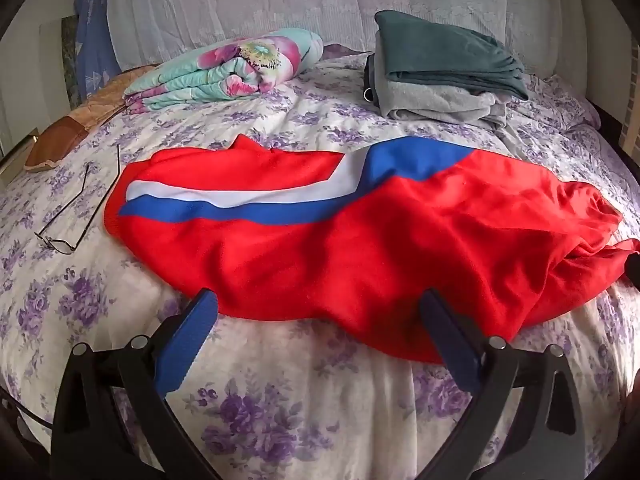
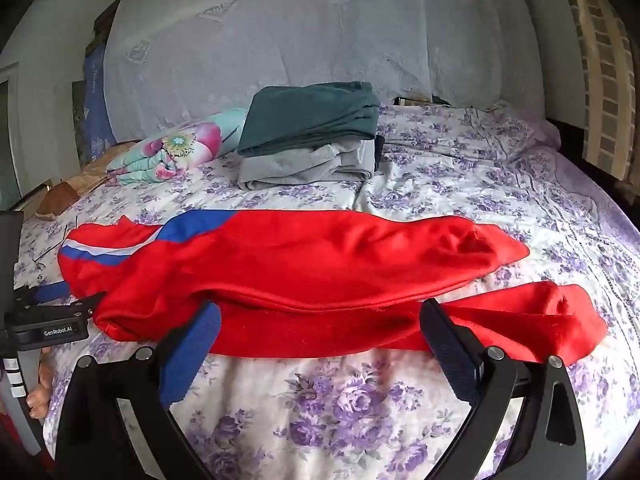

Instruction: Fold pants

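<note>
Red pants [image 1: 360, 248] with a white and blue side stripe lie flat across the flowered bed sheet [image 1: 300, 408], waist end to the left. In the right wrist view the pants [image 2: 300, 264] show two legs that spread apart toward the right. My left gripper [image 1: 318, 304] stands open at the near edge of the pants, pads off the cloth. It also shows at the left rim of the right wrist view, as the left gripper [image 2: 76, 296] by the waist end. My right gripper [image 2: 320, 312] stands open over the near leg, holding nothing.
A stack of folded teal and grey clothes [image 1: 440, 76] sits behind the pants, with a rolled flowered quilt [image 1: 224, 68] to its left. Eyeglasses [image 1: 56, 242] lie on the sheet left of the pants. A lace-covered headboard [image 2: 300, 40] closes off the back. A person's hand [image 2: 38, 396] shows at lower left.
</note>
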The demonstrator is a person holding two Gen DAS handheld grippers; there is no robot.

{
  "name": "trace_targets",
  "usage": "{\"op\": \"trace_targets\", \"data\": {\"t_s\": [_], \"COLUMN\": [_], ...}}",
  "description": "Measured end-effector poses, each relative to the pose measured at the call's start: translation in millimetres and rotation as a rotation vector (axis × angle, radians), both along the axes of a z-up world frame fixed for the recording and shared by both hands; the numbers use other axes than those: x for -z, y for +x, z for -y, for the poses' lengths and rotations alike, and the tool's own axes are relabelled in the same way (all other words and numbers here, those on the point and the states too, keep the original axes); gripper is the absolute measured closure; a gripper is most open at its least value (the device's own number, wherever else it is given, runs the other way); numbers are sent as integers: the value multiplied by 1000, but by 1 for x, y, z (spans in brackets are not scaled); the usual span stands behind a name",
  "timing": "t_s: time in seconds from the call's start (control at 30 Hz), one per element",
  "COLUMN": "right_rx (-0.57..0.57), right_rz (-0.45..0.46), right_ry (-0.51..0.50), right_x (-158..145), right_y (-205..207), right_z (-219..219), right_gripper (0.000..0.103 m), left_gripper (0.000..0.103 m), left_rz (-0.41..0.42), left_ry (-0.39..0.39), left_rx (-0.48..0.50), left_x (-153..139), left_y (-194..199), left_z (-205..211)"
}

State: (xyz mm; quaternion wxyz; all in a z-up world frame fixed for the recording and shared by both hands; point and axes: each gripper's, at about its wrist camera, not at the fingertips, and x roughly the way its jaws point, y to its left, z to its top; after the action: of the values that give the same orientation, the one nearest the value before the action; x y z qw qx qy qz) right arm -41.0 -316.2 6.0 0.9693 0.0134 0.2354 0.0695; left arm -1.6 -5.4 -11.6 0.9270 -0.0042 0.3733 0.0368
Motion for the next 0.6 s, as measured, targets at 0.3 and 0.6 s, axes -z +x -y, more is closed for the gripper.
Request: {"op": "trace_targets", "data": {"t_s": [0.3,0.6], "right_rx": [7,9], "right_rz": [-29,-38], "right_ry": [-25,-27], "right_x": [-2,3], "right_y": [18,16], "right_z": [-6,-3], "right_gripper": [3,3], "left_gripper": [4,4], "left_rz": [-16,-24], "left_ry": [-17,-30], "left_rx": [-3,-11], "left_x": [5,9], "left_y": [1,1], "left_z": [-1,-2]}}
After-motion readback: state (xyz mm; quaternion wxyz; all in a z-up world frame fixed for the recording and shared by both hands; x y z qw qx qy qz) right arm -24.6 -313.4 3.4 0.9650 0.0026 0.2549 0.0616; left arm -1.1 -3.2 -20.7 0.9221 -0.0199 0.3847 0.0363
